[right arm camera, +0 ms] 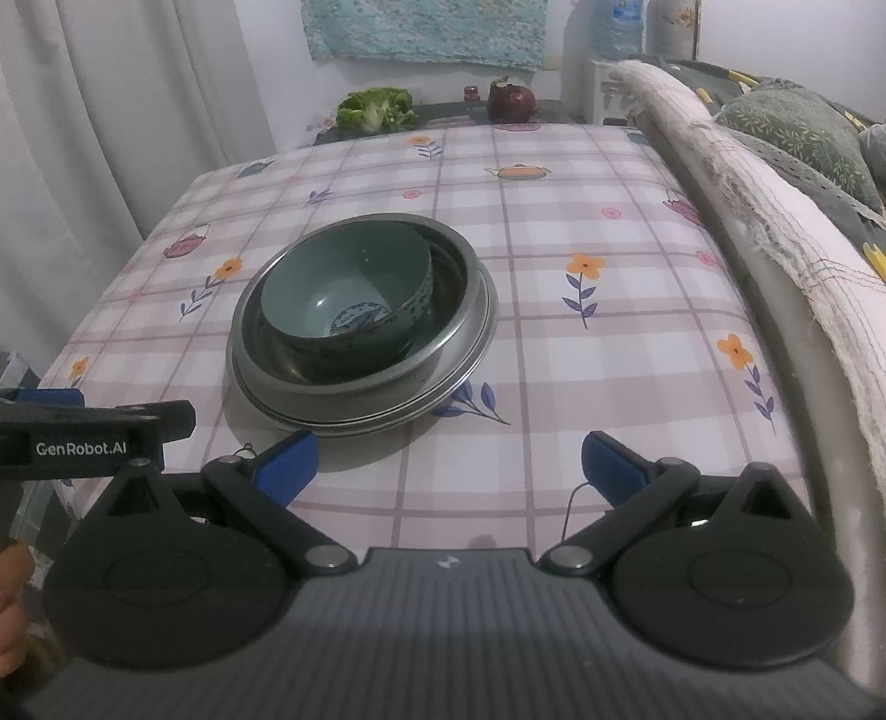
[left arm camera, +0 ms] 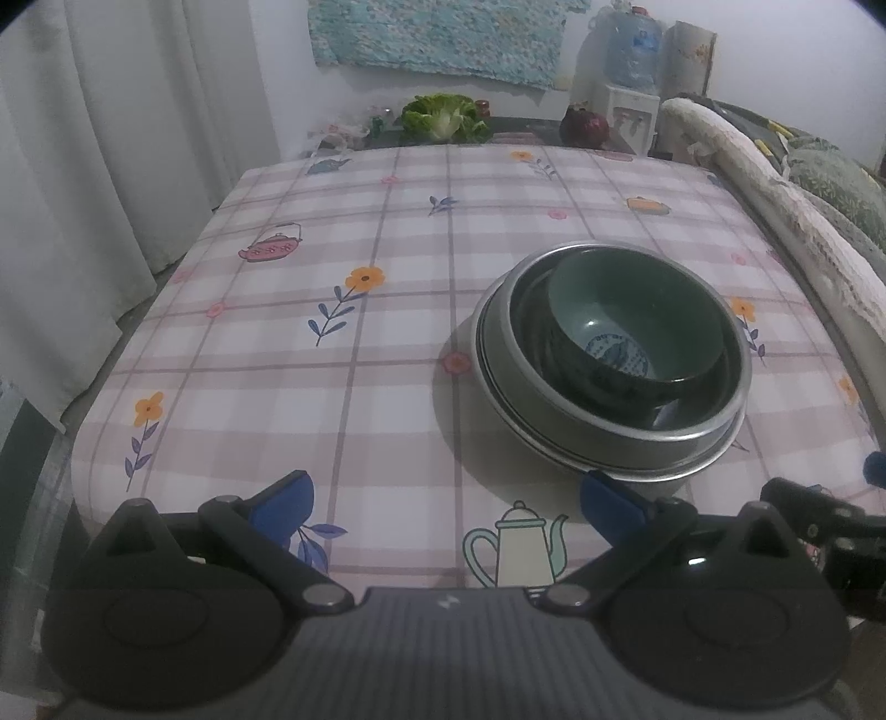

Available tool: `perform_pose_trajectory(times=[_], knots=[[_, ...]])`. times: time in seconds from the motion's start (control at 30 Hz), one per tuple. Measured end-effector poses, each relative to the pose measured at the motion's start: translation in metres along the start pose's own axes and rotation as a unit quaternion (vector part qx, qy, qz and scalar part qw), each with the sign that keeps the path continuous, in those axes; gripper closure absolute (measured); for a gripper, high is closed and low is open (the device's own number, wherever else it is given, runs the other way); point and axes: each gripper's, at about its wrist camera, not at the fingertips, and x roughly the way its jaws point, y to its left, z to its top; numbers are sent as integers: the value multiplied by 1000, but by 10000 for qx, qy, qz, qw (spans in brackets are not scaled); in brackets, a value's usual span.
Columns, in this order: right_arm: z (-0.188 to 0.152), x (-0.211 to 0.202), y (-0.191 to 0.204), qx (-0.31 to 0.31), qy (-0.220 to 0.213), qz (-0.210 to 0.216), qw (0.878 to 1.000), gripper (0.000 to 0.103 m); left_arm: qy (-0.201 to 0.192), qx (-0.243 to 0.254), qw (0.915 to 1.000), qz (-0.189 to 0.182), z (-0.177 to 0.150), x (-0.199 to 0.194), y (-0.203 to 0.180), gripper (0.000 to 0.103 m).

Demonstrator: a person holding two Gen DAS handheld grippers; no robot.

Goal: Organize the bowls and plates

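A: Big checked worktop (right arm camera: pixel 554 343), cloth printed with flowers and teapots. Curtain (left arm camera: pixel 111 166) along the left side, sofa arm (right arm camera: pixel 747 232) along the right.

B: Stack right of centre in the left wrist view, left of centre in the right wrist view. Steel plates (right arm camera: pixel 465 376) at the bottom, flat on the cloth. Round, so no long axis to call.

A: Steel bowl (right arm camera: pixel 448 310) nested on the plates, mouth upward. Green bowl (right arm camera: pixel 343 293) inside it, also mouth up, tipped a little and leaning against the steel wall. Blue pattern in its base.

B: Left gripper (left arm camera: pixel 446 498) low at the near edge, levelled across the cloth. Fingers (left arm camera: pixel 285 504) spread wide, nothing between them, right tip just beside the plate rim.

A: Right gripper (right arm camera: pixel 448 462) same pose, parked short of the stack, fingers (right arm camera: pixel 614 465) released and empty. Left gripper's side poking in at the left, a bit of hand (right arm camera: pixel 14 603) below it.

B: Far back: lettuce (left arm camera: pixel 443 116), a dark red round thing (left arm camera: pixel 584 126), water bottle (left arm camera: pixel 631 44) on a dispenser. All well apart from the stack.
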Motion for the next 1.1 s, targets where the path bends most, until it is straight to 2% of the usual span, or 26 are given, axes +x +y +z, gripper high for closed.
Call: perform_pose_trajectory(times=[1.1], knots=[[0,3,2,-6,29,27,10000,1,34,48,10000,13,0,3,1,0]])
